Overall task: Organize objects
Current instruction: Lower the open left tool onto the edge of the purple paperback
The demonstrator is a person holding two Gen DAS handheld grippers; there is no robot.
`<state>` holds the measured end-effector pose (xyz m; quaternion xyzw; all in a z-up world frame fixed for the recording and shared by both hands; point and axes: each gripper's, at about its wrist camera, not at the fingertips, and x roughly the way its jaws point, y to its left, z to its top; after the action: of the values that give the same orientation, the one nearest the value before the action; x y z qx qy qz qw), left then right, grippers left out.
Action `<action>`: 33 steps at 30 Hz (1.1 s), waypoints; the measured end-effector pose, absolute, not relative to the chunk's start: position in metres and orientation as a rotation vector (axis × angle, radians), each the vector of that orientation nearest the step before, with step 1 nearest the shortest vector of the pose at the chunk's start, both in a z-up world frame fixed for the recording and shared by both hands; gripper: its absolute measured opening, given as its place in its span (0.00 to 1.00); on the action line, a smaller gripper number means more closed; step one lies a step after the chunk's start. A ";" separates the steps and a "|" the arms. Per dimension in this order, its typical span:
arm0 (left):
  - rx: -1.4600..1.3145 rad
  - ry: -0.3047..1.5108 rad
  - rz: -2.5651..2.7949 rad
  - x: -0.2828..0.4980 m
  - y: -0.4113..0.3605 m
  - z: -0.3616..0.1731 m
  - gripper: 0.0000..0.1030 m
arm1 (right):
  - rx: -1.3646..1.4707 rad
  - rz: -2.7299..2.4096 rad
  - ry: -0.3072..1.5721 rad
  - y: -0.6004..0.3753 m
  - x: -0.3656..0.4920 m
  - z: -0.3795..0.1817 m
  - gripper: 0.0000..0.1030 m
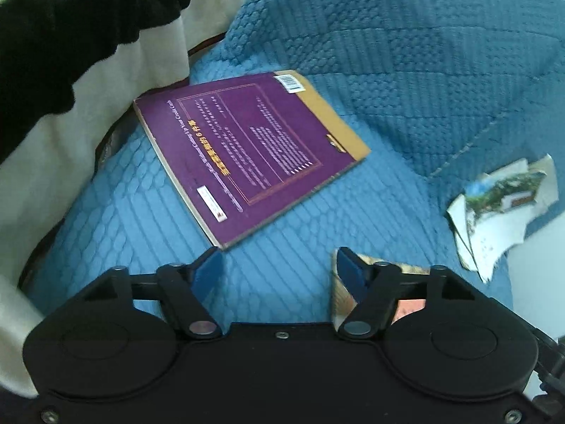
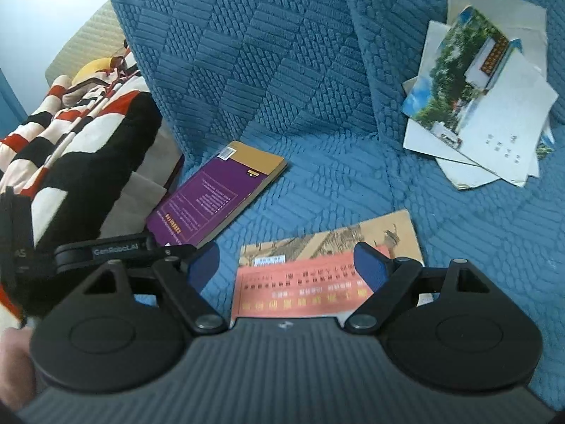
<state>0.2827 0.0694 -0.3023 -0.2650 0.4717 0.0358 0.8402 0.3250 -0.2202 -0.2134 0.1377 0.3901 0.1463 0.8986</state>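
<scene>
reaching step: left gripper (image 1: 277, 265) part open, right gripper (image 2: 286, 265) wide, both empty; next, grip purple book (image 1: 247, 152).

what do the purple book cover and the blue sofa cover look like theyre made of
Purple book: paperback, apparently coated card; thin cover, printed barcode, faint sheen, though blur leaves the finish open.
Blue sofa cover: soft quilted fabric, matte; raised stitched blocks and ribs, probably plush or chenille-like.

book (image 2: 215, 194) left | booklet (image 2: 328, 265) nearest | cards (image 2: 487, 106) right, on sofa (image 2: 282, 70)
</scene>
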 end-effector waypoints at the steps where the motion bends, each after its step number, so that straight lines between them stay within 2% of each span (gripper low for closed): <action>1: -0.577 1.008 0.089 0.287 0.073 -0.305 0.63 | 0.282 0.304 0.807 -0.218 0.331 -0.215 0.82; 11: -0.748 0.992 0.142 0.297 0.106 -0.319 0.59 | 0.326 0.338 0.850 -0.206 0.366 -0.228 0.82; 15: -0.762 0.999 0.182 0.294 0.112 -0.319 0.45 | 0.332 0.343 0.866 -0.203 0.372 -0.231 0.82; 20: -0.793 0.996 0.182 0.298 0.114 -0.321 0.52 | 0.360 0.356 0.880 -0.202 0.376 -0.234 0.82; 24: -0.915 0.989 0.131 0.299 0.120 -0.330 0.42 | 0.472 0.373 0.920 -0.204 0.382 -0.242 0.82; 27: -1.093 0.980 0.053 0.297 0.125 -0.343 0.41 | 0.627 0.406 0.948 -0.207 0.386 -0.248 0.83; 30: -1.122 0.975 0.039 0.299 0.121 -0.346 0.41 | 0.720 0.405 0.960 -0.205 0.391 -0.254 0.83; 33: -1.163 0.958 0.003 0.301 0.117 -0.346 0.41 | 0.776 0.387 0.981 -0.200 0.400 -0.259 0.74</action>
<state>0.3006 0.1173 -0.3459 -0.5282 0.4351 0.0015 0.7292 0.3999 -0.1999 -0.2593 0.3610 0.4561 0.1799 0.7933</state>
